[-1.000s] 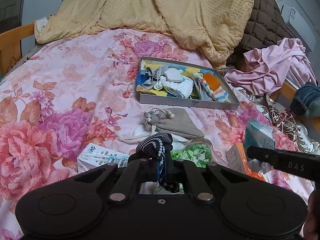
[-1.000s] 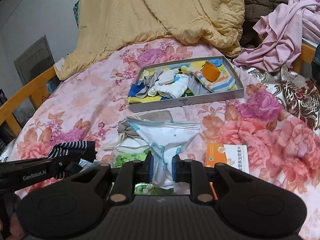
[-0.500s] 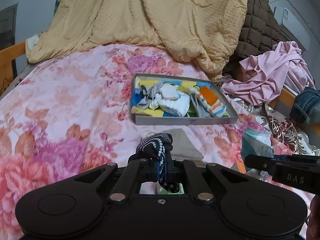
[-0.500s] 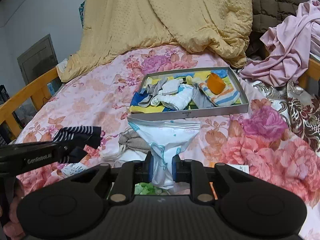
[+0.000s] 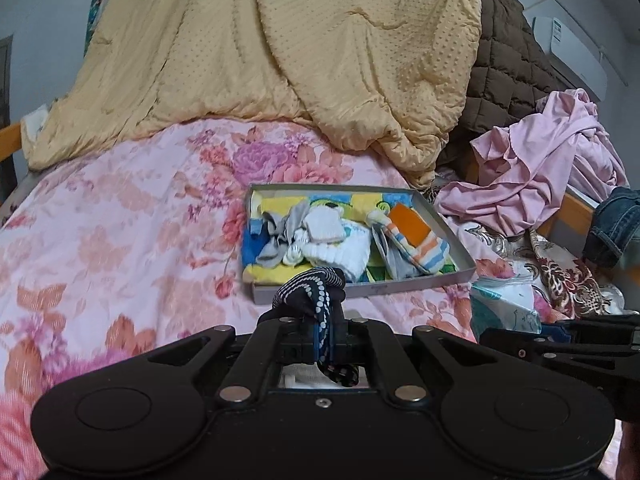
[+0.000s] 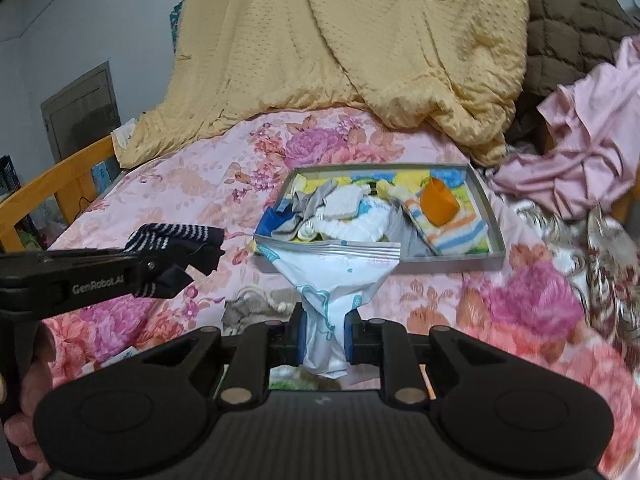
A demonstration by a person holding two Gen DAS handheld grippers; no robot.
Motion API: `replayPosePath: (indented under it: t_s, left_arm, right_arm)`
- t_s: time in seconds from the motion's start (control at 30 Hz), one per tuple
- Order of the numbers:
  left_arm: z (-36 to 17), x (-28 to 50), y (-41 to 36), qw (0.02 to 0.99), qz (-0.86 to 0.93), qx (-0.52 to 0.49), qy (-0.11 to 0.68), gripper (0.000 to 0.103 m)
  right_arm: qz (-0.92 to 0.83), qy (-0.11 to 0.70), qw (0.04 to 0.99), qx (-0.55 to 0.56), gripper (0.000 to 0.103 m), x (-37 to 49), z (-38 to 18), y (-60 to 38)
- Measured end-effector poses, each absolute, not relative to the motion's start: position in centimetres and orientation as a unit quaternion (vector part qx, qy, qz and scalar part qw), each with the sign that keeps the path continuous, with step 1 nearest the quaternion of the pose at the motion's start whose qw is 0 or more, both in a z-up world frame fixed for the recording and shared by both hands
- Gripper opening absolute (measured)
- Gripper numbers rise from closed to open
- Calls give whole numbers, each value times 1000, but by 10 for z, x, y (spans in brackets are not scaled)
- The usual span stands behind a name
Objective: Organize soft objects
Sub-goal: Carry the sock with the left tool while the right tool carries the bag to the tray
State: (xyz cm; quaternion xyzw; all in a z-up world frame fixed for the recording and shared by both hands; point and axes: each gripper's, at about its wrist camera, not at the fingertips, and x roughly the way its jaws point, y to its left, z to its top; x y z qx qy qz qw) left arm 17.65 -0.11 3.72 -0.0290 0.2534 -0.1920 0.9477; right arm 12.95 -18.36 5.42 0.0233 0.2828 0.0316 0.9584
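My left gripper (image 5: 323, 332) is shut on a dark navy sock with white dots and stripes (image 5: 310, 288), held above the bed just in front of the grey tray (image 5: 400, 286). It shows from the side in the right wrist view (image 6: 176, 246). My right gripper (image 6: 323, 338) is shut on a white plastic packet with teal print (image 6: 328, 268), held up before the tray (image 6: 452, 258). The packet also shows in the left wrist view (image 5: 502, 300). The tray holds several socks, white, grey and orange-striped (image 5: 416, 246).
A floral pink bedsheet (image 5: 120, 232) covers the bed. A yellow quilt (image 5: 300, 60), a brown quilt (image 5: 504, 76) and pink clothes (image 5: 532, 172) are piled behind and right of the tray. A wooden bed rail (image 6: 52, 184) runs along the left. A grey pouch (image 6: 256, 304) lies below my grippers.
Both grippers have risen and moved forward towards the tray, each keeping its load. The pouch and boxes on the bed have dropped out of the left wrist view.
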Motion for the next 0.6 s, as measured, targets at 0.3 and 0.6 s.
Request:
replayPosePath:
  t_s: [0.3, 0.6]
  left_arm:
    - [42, 256, -20, 943, -217, -18, 250, 4]
    - [34, 378, -53, 932, -242, -46, 268, 5]
  right_arm:
    - [39, 269, 962, 0, 20, 209, 65, -201]
    - [-4, 287, 957, 46, 21, 329, 52, -248]
